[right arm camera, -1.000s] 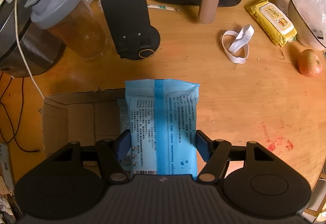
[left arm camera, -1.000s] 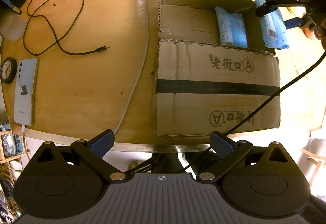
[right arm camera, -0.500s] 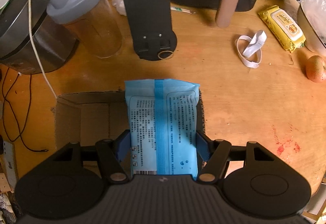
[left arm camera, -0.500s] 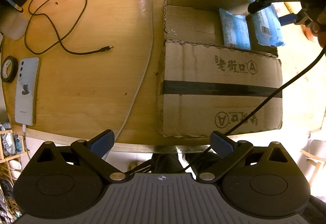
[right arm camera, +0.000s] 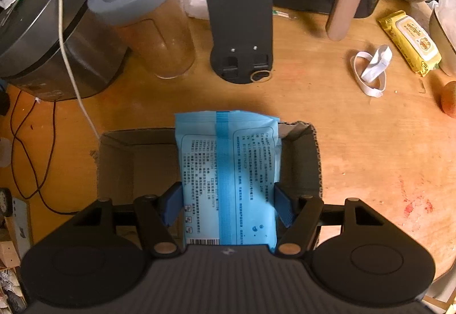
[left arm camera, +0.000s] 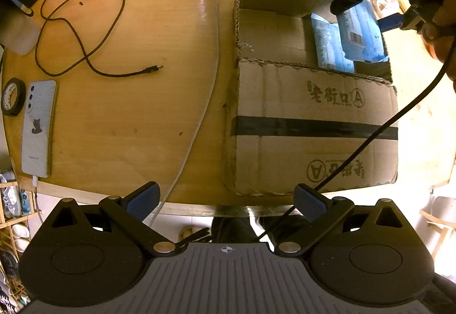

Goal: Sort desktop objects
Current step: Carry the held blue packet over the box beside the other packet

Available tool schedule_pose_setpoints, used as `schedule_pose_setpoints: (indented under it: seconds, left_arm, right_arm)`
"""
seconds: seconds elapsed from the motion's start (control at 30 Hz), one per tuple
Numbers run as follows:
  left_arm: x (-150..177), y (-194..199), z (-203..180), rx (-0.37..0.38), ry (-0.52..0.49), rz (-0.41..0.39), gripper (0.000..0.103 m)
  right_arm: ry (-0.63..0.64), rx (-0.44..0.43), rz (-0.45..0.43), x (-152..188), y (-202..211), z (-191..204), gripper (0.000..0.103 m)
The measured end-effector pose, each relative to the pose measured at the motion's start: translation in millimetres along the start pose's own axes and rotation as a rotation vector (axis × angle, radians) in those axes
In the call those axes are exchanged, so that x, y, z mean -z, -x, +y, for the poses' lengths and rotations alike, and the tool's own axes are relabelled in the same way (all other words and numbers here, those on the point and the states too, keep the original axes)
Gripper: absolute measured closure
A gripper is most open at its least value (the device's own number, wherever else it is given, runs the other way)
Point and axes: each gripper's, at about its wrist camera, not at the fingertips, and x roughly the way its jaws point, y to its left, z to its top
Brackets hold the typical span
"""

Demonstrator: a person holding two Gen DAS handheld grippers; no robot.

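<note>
- The right gripper (right arm camera: 228,207) points down over the open cardboard box (left arm camera: 313,125); its fingers (right arm camera: 172,207) are clenched on the sides of a blue packet (right arm camera: 228,177), which hangs above the box opening
- A second blue packet (left arm camera: 327,43) already lies inside the box, against what looks like the right-hand wall, though the view there is partly blocked
- The left gripper (left arm camera: 226,200) hovers near the counter (left arm camera: 128,120) edge, fingers spread wide with nothing between them
- On the counter to the left of the box: a black cable (left arm camera: 85,51), a white phone (left arm camera: 38,128) and a tape roll (left arm camera: 11,97)
- Beyond the box: a shaker bottle (right arm camera: 142,17), a black stand (right arm camera: 240,31) and a yellow wipes pack (right arm camera: 410,43)
</note>
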Motion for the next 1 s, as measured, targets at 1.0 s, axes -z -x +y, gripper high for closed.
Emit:
schedule_pose_setpoints:
  seconds: [1.0]
  left_arm:
    - [1, -1, 9, 0.008, 0.026, -0.005, 0.0]
  right_arm:
    - [0.011, -0.01, 0.006, -2, -8, 34, 0.038]
